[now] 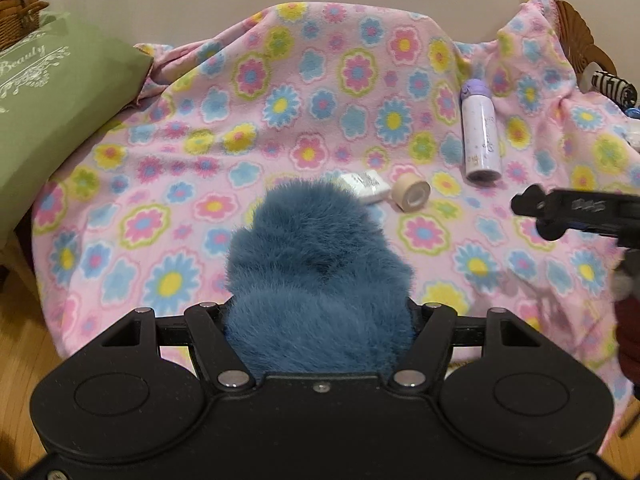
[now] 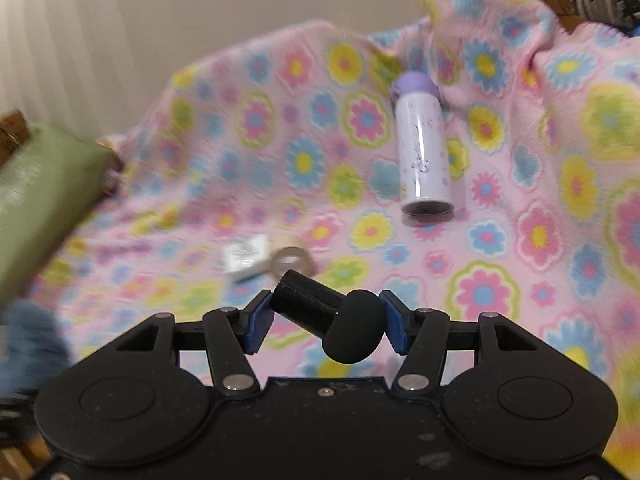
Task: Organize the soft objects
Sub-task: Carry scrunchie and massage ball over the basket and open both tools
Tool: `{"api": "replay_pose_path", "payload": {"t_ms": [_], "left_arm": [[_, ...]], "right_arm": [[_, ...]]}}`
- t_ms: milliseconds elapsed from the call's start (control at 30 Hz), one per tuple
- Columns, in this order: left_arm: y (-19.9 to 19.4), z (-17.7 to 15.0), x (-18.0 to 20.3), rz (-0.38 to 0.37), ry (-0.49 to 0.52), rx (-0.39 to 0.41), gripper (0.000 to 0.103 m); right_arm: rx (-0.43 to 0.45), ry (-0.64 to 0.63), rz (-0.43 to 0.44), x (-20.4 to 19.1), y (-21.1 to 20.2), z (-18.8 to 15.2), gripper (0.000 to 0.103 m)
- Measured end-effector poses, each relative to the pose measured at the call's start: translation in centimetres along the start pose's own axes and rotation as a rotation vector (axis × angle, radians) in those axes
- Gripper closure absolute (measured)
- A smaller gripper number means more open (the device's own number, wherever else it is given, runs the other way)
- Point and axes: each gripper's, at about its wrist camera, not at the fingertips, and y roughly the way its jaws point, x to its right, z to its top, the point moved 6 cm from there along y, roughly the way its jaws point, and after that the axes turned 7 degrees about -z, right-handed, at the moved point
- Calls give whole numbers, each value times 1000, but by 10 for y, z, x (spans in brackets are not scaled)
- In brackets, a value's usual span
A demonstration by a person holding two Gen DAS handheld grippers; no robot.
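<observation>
The left gripper [image 1: 320, 320] is seen with its jaws closed on a blue furry plush [image 1: 312, 264], which bulges out ahead of the jaws and is carried clear above the flowered fleece blanket [image 1: 168, 184]; the grip low on the body appears chosen so that the soft bulk hangs forward without dragging. The right gripper [image 2: 322, 322] is seen with its jaws narrowed on a black cylindrical object with a rounded foam-like end [image 2: 332, 320], held crosswise between the blue pads [image 2: 256, 328]; what the object is cannot be told. Taking the purple-capped white bottle [image 1: 480, 136] as landmark, a roll of beige tape [image 1: 414, 194] and a small white packet [image 1: 366, 186] lie together near its base, on the side toward the plush, all resting on the blanket. A green cushion with white lettering [image 1: 52, 120] lies well apart from the bottle, at the opposite edge of the blanket, with a wicker basket [image 1: 20, 12] behind it. The hard items are judged to be left in place, the soft ones being gathered; the cushion side is judged a likely destination, though that is not shown. The right wrist view is blurred.
</observation>
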Motion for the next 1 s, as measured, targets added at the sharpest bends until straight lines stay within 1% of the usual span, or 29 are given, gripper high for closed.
{"api": "replay_pose_path", "payload": {"t_ms": [100, 200, 333, 433, 567, 733, 833, 900, 1000], "left_arm": [[-13, -10, 5, -21, -17, -9, 40], [-24, -21, 10, -38, -37, -27, 40], [-38, -37, 16, -61, -71, -43, 40], [-45, -49, 18, -53, -82, -52, 39], [-45, -67, 20, -59, -89, -104, 39], [-33, -86, 21, -66, -109, -179, 39], [-32, -92, 20, -61, -113, -194, 39], [-32, -94, 19, -52, -115, -199, 36], [-33, -97, 18, -52, -118, -195, 33]], "right_arm": [[17, 2, 60, -13, -41, -11, 46], [29, -15, 90, -26, -76, -28, 46], [31, -1, 101, -31, -109, -48, 46], [-6, 31, 105, -30, -125, -65, 46], [-94, 16, 89, -28, -127, -87, 46], [-200, -25, 80, -33, -120, -120, 46], [-255, -59, 108, -43, -117, -136, 46], [-274, -60, 128, -45, -116, -138, 46], [-272, -62, 118, -46, -118, -138, 44]]}}
